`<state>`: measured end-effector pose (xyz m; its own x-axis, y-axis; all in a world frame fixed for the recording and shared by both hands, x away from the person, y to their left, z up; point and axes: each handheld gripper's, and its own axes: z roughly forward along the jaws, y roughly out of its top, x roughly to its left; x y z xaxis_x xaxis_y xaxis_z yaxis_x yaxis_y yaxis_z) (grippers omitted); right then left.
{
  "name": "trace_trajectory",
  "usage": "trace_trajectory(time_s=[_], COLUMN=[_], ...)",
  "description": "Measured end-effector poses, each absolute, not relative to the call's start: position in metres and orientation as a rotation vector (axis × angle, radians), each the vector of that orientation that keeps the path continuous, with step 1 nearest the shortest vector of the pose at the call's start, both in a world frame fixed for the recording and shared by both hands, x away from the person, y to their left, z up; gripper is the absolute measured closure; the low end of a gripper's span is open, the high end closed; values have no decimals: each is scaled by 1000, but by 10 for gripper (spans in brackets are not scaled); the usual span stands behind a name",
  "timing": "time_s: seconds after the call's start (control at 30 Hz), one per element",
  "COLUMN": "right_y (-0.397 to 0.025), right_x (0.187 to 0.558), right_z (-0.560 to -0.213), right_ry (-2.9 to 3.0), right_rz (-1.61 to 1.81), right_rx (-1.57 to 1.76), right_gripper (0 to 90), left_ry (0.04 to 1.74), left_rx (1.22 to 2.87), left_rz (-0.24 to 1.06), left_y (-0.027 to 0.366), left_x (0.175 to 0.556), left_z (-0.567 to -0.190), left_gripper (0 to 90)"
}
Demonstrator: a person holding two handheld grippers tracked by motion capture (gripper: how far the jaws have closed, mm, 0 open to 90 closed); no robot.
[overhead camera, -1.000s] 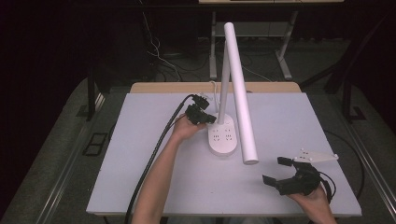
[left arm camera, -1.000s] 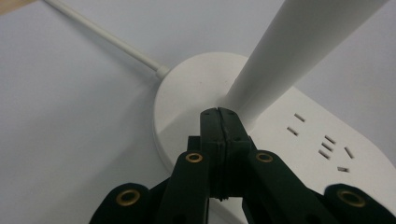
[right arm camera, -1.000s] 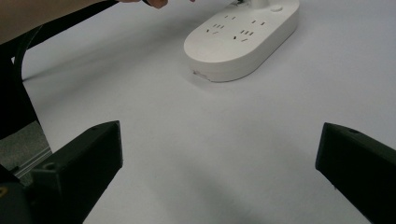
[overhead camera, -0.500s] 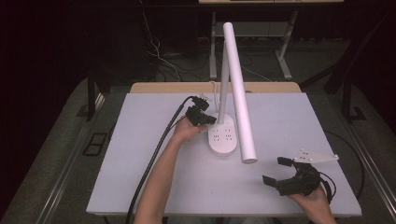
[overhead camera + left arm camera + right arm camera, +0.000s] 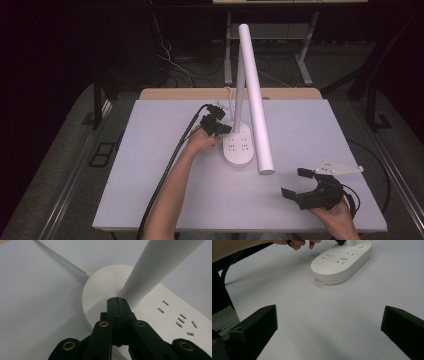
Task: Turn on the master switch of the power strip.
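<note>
A white desk lamp stands mid-table; its oval base carries power sockets, and a long white tube head slants toward me. My left gripper is shut with nothing between its jaws. In the left gripper view its tips rest against the base right at the foot of the post. My right gripper hovers open near the table's front right, apart from the lamp. In the right gripper view its jaws stand wide apart, facing the base.
The lamp's white cord runs off the back of the base. A thick black cable trails along my left forearm. The grey table top lies bare to the left and front. Dark floor and desk legs lie beyond the far edge.
</note>
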<state>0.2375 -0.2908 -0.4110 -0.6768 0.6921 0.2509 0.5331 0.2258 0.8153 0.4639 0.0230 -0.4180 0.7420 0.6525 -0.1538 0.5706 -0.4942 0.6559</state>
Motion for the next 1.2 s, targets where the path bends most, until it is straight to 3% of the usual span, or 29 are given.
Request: trace_trajectory(time_s=[0.63,1.2], right_y=[-293,-293], right_x=[239,239], right_z=[-412,-412], right_ry=[2322,2320], right_rz=[1443,1440], right_rx=[1183,1190], right_gripper=[1,1], left_ry=[887,846], left_rx=[2215,2176], left_rz=[181,234], left_y=[28,50], left_x=[465,459], left_z=[-412,-380], left_gripper=[900,898])
